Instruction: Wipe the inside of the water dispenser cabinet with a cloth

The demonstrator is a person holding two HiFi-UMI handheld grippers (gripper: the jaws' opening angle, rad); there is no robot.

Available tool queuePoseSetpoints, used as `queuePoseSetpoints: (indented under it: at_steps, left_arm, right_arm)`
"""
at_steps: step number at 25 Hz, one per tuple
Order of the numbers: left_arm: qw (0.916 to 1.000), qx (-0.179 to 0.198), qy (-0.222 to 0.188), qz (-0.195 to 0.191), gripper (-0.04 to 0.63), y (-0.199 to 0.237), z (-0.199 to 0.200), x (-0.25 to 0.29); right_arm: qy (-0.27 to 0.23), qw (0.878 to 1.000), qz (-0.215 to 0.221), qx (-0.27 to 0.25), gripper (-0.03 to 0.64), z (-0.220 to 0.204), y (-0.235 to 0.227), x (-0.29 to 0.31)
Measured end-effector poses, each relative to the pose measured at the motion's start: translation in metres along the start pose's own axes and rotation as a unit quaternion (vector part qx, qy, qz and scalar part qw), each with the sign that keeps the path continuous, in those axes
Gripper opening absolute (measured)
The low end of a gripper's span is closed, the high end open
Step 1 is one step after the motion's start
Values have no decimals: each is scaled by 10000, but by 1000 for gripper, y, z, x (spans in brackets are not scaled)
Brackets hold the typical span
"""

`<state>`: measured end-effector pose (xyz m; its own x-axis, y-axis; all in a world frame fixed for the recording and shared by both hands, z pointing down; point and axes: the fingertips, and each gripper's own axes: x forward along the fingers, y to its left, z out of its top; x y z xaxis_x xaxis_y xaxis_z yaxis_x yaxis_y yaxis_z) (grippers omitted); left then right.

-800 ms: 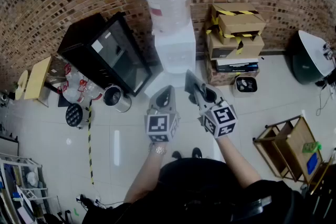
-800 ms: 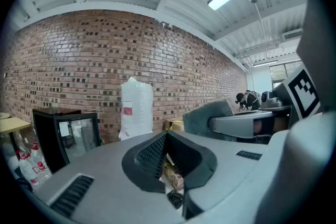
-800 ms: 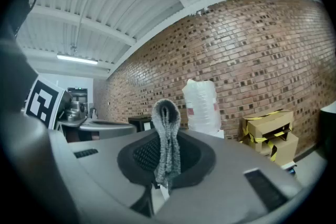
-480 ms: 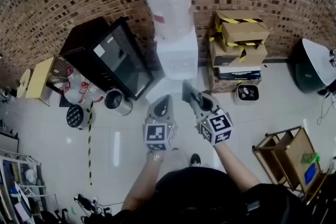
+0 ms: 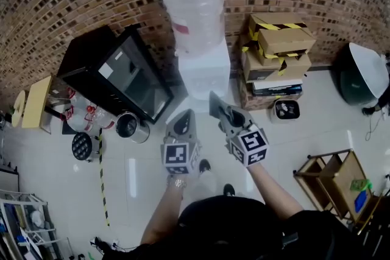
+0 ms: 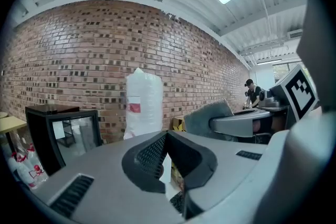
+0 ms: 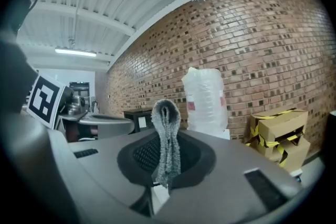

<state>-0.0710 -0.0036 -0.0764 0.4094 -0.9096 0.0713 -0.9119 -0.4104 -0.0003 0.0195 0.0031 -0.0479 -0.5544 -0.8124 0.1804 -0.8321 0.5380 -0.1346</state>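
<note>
The white water dispenser point(image 5: 205, 67) stands against the brick wall with a large clear bottle point(image 5: 192, 7) on top. The bottle also shows in the left gripper view point(image 6: 142, 105) and the right gripper view point(image 7: 206, 100). My right gripper point(image 5: 217, 106) is shut on a folded grey cloth point(image 7: 166, 139), held in the air in front of the dispenser; the cloth point(image 6: 208, 115) also shows in the left gripper view. Beside it, my left gripper point(image 5: 186, 117) is shut with nothing in it point(image 6: 165, 165). Both are short of the dispenser. Its cabinet interior is not visible.
A black glass-door cabinet point(image 5: 124, 73) stands left of the dispenser, with a metal pot point(image 5: 128, 125) on the floor in front. Stacked cardboard boxes point(image 5: 277, 45) and a small bin point(image 5: 284, 110) are on the right. A wooden cart point(image 5: 334, 175) stands at the far right.
The person has stepped a little and the view has shifted; both grippers sit slightly lower and further left. The cloth stays in the right gripper.
</note>
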Motion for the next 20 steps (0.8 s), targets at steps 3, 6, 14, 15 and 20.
queuePoseSetpoints:
  at_steps: [3,6,14,15,20]
  left_arm:
    - [9999,-58,-29,-109,2,22,3,24]
    - [9996,-104,-75,-254,2,41,2,44]
    - [9991,-53,-37,-412,2,57,-15,101]
    - [9993,-51,-31,-374,2,60,-17,107]
    - [9998,-125,18,-159,2,67,-46,132]
  right_arm:
    - [23,10000,-83,-2,25,2,-6,33]
    - [69,9997,-229,91,25,2,-11,57]
    - [60,9994,-329,13,25,1,-45,102]
    - [49,9995,-299,17,25,0,-51,109]
    - [142,9998,-35,-168,25,-32,-81,140]
